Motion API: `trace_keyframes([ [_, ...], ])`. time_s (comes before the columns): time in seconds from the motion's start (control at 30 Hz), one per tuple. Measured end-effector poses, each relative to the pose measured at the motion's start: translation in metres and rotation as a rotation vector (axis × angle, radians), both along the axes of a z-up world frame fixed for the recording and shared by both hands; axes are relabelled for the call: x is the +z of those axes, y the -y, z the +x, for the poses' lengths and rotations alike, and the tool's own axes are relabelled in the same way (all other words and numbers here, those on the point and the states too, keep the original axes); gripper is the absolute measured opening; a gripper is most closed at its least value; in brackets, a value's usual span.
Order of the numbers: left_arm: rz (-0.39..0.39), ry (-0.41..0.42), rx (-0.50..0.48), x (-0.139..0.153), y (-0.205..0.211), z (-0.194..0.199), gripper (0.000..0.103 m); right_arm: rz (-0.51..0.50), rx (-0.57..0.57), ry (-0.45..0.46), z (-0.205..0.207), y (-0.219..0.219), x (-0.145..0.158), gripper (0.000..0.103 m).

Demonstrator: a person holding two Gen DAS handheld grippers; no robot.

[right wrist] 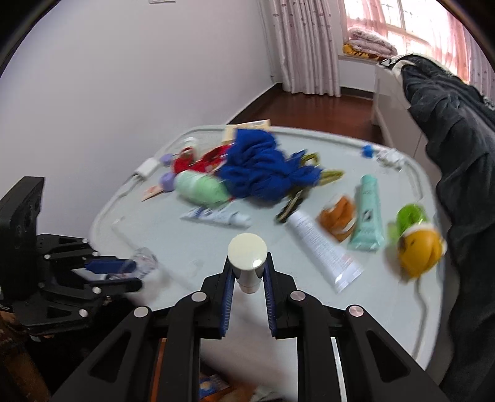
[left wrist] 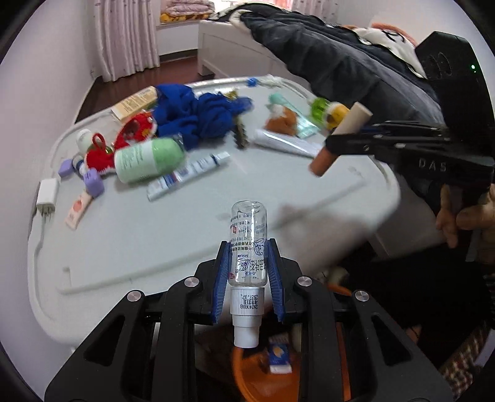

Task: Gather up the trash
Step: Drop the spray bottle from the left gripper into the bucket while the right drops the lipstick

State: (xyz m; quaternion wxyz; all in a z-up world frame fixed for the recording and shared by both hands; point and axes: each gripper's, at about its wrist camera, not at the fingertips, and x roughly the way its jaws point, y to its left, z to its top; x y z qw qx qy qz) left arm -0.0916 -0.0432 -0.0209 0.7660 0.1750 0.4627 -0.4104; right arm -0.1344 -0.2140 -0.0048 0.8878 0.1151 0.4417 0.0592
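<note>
Trash bin (left wrist: 247,371) below table (left wrist: 154,235) mostly hidden.

Plain pale wall (right wrist: 123,77) runs along one side, meeting a dark reddish wooden floor (right wrist: 309,105). Pink patterned curtains (right wrist: 303,46) hang to the floor, and daylight glows through the window (right wrist: 399,21) behind them. Folded quilts (right wrist: 369,43) sit on the sill. A white bed (left wrist: 222,52) stands beyond the pale grey worktop (left wrist: 154,241), dark bedding (left wrist: 334,62) heaped on it.
</note>
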Motion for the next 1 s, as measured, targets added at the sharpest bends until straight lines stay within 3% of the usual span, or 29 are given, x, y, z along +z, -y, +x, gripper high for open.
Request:
trace_keyframes([
  [0.17, 0.041, -0.126, -0.051, -0.02, -0.012, -0.045, 0.024, 0.021, 0.055, -0.122, -0.052, -0.044, -0.027, 0.018],
  [0.37, 0.144, -0.288, -0.06, -0.073, -0.027, -0.086, 0.024, 0.063, 0.097, -0.292, -0.094, -0.082, -0.076, 0.02],
  [0.47, 0.188, -0.329, -0.056, -0.087, -0.029, -0.098, 0.03, 0.082, 0.093, -0.344, -0.101, -0.089, -0.091, 0.04],
  [0.53, 0.201, -0.299, -0.047, -0.085, -0.03, -0.101, 0.044, 0.06, 0.09, -0.339, -0.102, -0.091, -0.091, 0.048],
  [0.57, 0.196, -0.274, -0.038, -0.08, -0.03, -0.101, 0.059, 0.056, 0.082, -0.327, -0.101, -0.089, -0.088, 0.05],
  [0.6, 0.188, -0.251, -0.026, -0.076, -0.03, -0.099, 0.07, 0.054, 0.071, -0.312, -0.099, -0.087, -0.086, 0.06],
  [0.67, 0.144, -0.211, 0.005, -0.064, -0.032, -0.095, 0.073, 0.025, 0.036, -0.263, -0.097, -0.081, -0.073, 0.07],
  [0.83, 0.049, -0.163, 0.092, -0.04, -0.035, -0.068, 0.078, -0.012, -0.007, -0.169, -0.083, -0.054, -0.041, 0.073],
  [0.9, -0.004, -0.13, 0.116, -0.025, -0.034, -0.053, 0.082, -0.02, -0.013, -0.118, -0.069, -0.041, -0.021, 0.08],
  [1.0, -0.065, -0.07, 0.153, -0.007, -0.034, -0.031, 0.088, -0.091, -0.031, -0.049, -0.041, -0.024, 0.002, 0.083],
])
